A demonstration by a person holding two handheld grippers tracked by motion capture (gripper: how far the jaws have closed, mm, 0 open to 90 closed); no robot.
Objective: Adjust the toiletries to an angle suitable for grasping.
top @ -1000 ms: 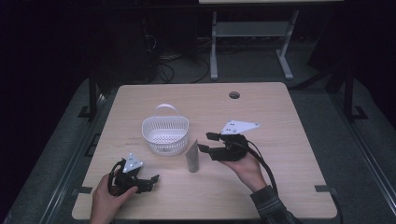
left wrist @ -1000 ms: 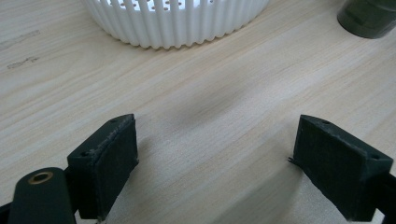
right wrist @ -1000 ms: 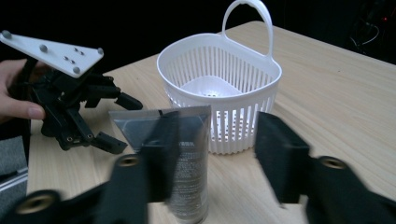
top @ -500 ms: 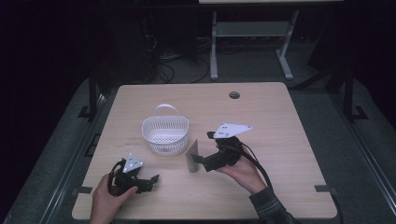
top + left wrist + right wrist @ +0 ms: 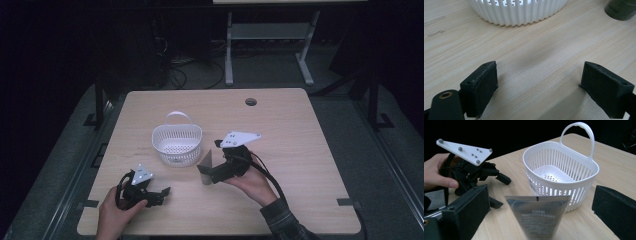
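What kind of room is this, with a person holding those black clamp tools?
Probably a lab or recording workspace. A bare wooden table stands in a dark room, loose cables lie on the floor behind it, and the items are few: a white basket and a dark tube.

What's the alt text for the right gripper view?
The right gripper has its jaws open either side of an upright grey tube. A white slatted basket stands behind it, and the left gripper rests on the table beyond.

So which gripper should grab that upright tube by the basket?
Right. The right gripper has its open jaws on either side of the tube; the left gripper rests on the table, farther away.
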